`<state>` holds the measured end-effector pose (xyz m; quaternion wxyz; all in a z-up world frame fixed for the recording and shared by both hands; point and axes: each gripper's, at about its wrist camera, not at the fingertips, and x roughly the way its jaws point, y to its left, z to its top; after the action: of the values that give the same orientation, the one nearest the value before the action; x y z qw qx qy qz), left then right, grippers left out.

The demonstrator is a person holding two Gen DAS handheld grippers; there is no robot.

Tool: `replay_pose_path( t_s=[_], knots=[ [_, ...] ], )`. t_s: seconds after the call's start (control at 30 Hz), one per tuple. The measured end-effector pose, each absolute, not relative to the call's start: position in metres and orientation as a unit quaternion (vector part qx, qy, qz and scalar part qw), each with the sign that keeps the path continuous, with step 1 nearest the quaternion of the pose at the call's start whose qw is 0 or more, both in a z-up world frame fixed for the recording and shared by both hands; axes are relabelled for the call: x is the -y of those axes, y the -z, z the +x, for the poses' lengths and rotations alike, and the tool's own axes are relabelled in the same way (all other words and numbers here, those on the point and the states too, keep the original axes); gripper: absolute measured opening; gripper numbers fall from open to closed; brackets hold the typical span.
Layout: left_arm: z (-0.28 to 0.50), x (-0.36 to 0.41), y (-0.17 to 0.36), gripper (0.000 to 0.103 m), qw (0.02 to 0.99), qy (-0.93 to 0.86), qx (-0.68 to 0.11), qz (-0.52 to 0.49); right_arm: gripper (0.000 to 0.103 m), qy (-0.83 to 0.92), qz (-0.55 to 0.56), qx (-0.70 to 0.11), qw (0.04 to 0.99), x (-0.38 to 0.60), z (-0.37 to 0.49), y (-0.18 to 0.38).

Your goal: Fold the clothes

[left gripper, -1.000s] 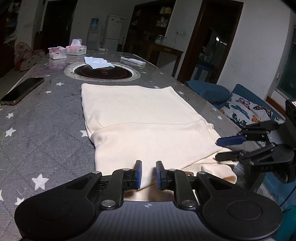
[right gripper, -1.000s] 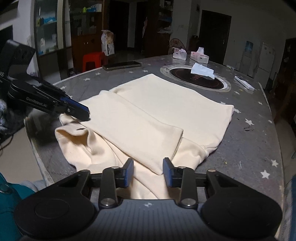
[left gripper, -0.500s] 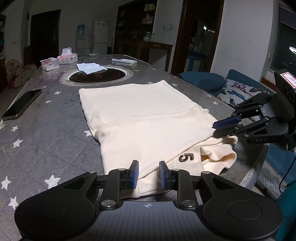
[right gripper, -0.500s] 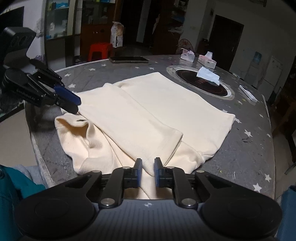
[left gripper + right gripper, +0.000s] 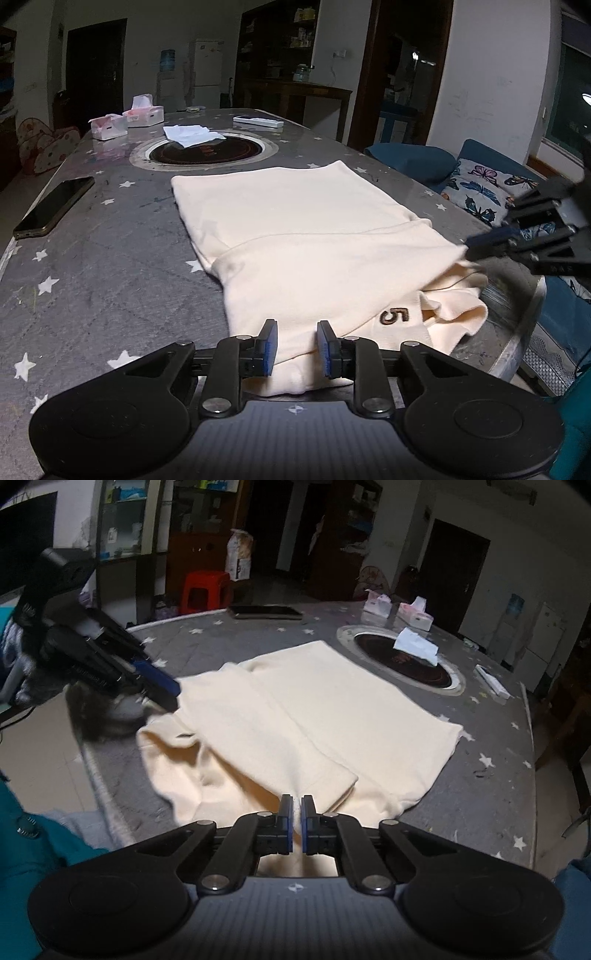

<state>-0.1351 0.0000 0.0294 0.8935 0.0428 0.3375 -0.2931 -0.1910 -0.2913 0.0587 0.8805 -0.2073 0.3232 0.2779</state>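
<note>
On the grey star-patterned table [image 5: 92,266], a cream garment [image 5: 306,229] lies partly folded, its near edge bunched at the table's rim and its far hem reaching toward 12 o'clock, just short of the round black hob plate [image 5: 205,151]. At about 5 o'clock on the cloth a dark embroidered "5" [image 5: 394,316] shows beside a rumpled collar.

The left gripper [image 5: 294,349] sits at the garment's near edge with cloth between its blue pads; the pads stand slightly apart, about as wide as half a second ago and a little wider than a second ago, and whether they press the cloth I cannot tell. The right gripper [image 5: 296,821] has narrowed from a clear gap a second ago to fingers almost together, pinching a ridge of the cream cloth. In the left wrist view that same gripper shows at 3 o'clock, its tips on the folded flap's corner, which now sits lifted off the collar compared with a second ago.

A phone [image 5: 55,212] lies at 9 o'clock, tissue boxes [image 5: 127,120] and a white tissue [image 5: 192,134] toward 11 and 12 o'clock. A teal sleeve [image 5: 33,849] shows at 8 o'clock in the right wrist view.
</note>
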Motion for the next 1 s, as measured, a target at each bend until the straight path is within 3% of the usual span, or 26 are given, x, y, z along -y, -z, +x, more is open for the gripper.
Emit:
replay_pose_path(
  t_s=[1.0],
  knots=[
    [-0.079, 0.010, -0.040, 0.026, 0.911, 0.252, -0.325, -0.006, 0.010, -0.235, -0.097, -0.325, 0.911, 0.300, -0.138, -0.036]
  ],
)
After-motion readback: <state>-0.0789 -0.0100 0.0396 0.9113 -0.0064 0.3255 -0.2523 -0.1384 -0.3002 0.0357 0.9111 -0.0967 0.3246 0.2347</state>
